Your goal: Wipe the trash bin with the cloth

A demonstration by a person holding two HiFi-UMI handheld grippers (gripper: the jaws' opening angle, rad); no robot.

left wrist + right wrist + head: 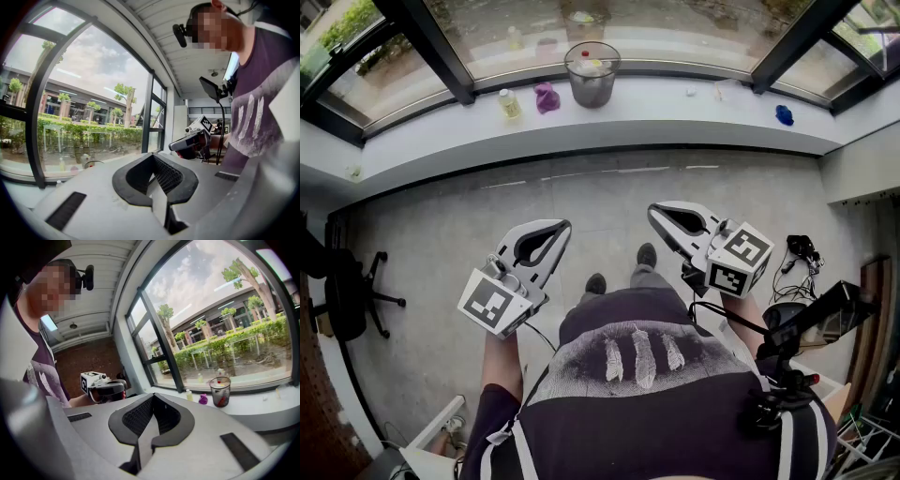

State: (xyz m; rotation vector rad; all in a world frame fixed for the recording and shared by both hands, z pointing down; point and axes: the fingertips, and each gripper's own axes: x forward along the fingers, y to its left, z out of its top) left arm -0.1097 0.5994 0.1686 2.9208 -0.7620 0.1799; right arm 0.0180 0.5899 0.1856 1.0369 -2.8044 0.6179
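The trash bin [592, 73], a grey see-through basket with rubbish inside, stands on the white window sill [675, 117] far ahead. A crumpled purple cloth [547, 97] lies just left of it, beside a small yellow bottle [508, 103]. My left gripper [560, 228] and right gripper [660, 214] hover at waist height over the floor, well short of the sill. Both are shut with nothing held. The right gripper view shows its joined jaws [153, 397], with the bin [220, 391] and cloth [203, 399] beyond. In the left gripper view my left gripper [152, 155] points at the window.
A black office chair [352, 291] stands at the left wall. Cables [802, 251] and gear lie on the floor at the right. A small blue object [784, 114] sits on the sill's right end. The person's shoes [646, 254] are below, between the grippers.
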